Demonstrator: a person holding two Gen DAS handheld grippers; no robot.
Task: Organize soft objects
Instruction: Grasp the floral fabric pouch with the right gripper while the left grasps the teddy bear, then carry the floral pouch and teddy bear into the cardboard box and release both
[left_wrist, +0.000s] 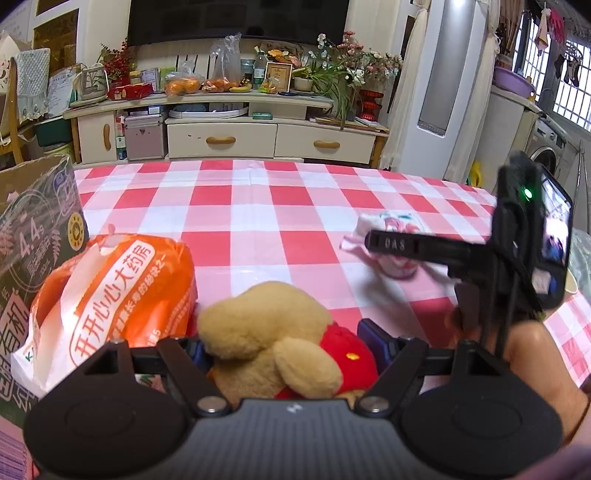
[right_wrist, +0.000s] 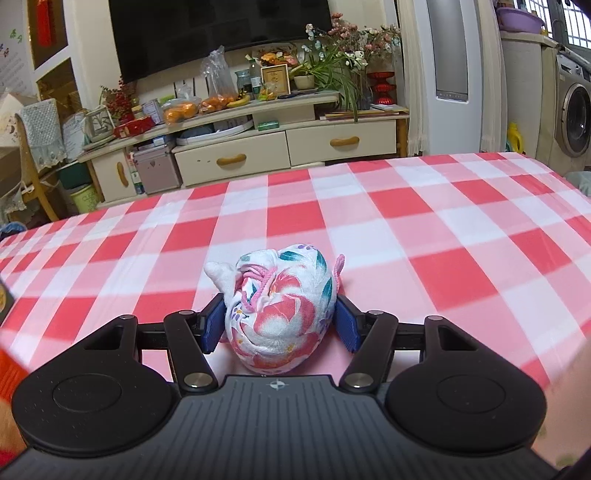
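Here, pouch: floral drawstring pouch (right_wrist: 280, 310) sits on the checked desk (right_wrist: 406, 229), long axis running away from the camera, its tied neck and pink cord facing the left side.
Right hand-held gripper (right_wrist: 280, 325): grasping the pouch, blue pads (right_wrist: 212, 325) against both flanks.
Plush: tan-and-red plush toy (left_wrist: 273, 339), left of the pouch.
Left hand-held gripper (left_wrist: 286, 349): clenched on the plush.
Bag: orange plastic bag (left_wrist: 110, 295), beyond the plush from the pouch, beside a cardboard box (left_wrist: 37, 221).

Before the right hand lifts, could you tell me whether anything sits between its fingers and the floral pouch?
Nothing visible does: the floral pouch lies directly between the right gripper's blue fingers, on the checked tablecloth.
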